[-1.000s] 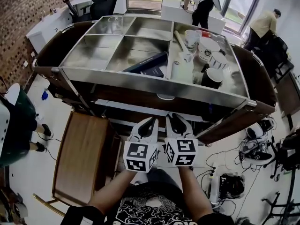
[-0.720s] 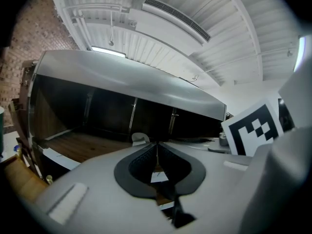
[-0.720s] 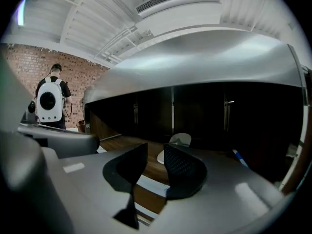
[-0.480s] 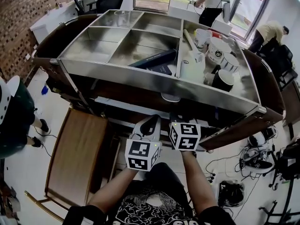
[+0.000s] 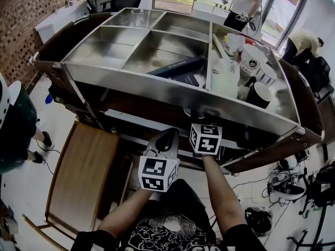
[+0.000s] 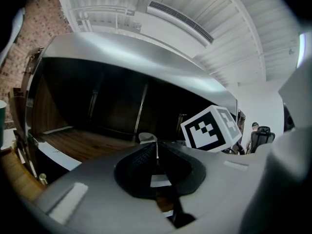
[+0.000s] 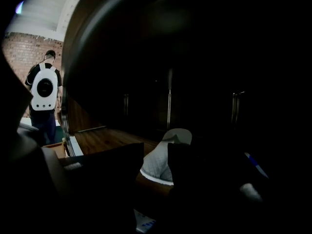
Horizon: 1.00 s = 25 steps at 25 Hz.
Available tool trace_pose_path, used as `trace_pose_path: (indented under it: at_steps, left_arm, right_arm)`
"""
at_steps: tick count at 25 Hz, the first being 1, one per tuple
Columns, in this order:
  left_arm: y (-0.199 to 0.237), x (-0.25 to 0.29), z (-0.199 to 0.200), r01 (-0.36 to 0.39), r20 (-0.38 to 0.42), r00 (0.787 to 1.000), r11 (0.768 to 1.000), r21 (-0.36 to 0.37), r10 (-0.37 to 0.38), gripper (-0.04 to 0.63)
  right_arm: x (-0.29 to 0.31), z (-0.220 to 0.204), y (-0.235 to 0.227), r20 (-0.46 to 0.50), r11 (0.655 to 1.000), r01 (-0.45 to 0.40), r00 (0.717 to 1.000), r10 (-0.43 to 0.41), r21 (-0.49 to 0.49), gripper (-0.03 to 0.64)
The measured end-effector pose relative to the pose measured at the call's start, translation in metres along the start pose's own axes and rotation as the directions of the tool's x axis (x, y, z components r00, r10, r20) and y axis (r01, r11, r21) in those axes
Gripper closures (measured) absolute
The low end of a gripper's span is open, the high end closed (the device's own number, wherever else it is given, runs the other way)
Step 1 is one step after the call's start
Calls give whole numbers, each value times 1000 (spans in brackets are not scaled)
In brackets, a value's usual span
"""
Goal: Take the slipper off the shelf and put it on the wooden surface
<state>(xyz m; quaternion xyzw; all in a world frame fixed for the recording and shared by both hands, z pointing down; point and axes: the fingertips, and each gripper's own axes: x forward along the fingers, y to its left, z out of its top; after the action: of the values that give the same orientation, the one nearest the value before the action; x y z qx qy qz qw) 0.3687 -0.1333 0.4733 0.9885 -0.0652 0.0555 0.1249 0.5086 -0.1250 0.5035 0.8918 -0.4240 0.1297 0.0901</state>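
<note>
A white-and-grey slipper [image 7: 161, 159] lies on the dark wooden shelf [image 7: 105, 139] under the cart's steel top. My right gripper [image 7: 156, 148] reaches into that shelf. Its jaws are opening, with the slipper's near end showing in the gap between them and no pad pressing on it. In the head view only the right gripper's marker cube [image 5: 205, 138] shows; the jaws are hidden under the cart. My left gripper [image 5: 171, 135] hangs in front of the shelf, shut and empty. A sliver of the slipper [image 6: 145, 137] shows past its tips. The wooden surface [image 5: 84, 177] stands low at the left.
The cart's steel top [image 5: 131, 82] overhangs the shelf closely. Its compartments hold dark books [image 5: 175, 67] and several cups [image 5: 251, 61]. Cables and gear [image 5: 285, 177] lie on the floor at the right. People stand at the far back and at the left edge.
My right gripper has moved forward under the cart's top, so its jaws have left the head view. The left gripper has stayed almost in place. The head camera has shifted slightly.
</note>
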Motion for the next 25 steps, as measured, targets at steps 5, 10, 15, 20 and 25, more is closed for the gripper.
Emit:
trace_pose_path:
  at_steps: [5,10,15,20,25]
  left_arm:
    - [8,6,-3,-8,7,1000,1000,-2,8,591]
    - [20,9,-2,-28,12,1000,1000,-10,28,591]
    - [24,11,-4,-36,8,999,999,-13,37,591]
    - [24,15,-7,-42,1,999,999,-15,42,591]
    - [20,17,-8,-44,-8,999,999,-11,44,591]
  right_arm:
    - [32,-12,-16,-63,999,38,997,-39,-20,491]
    - [53,-21,-24,-116,998,57,991,-60,-32,491]
    - [63,-36,-28,-178,998,65,982,-62,12,501]
    - [68,-39,-29,-204,997,55,978,-44,51,576]
    - [65,-43,-34,-219,997,73,973,-67,20,606]
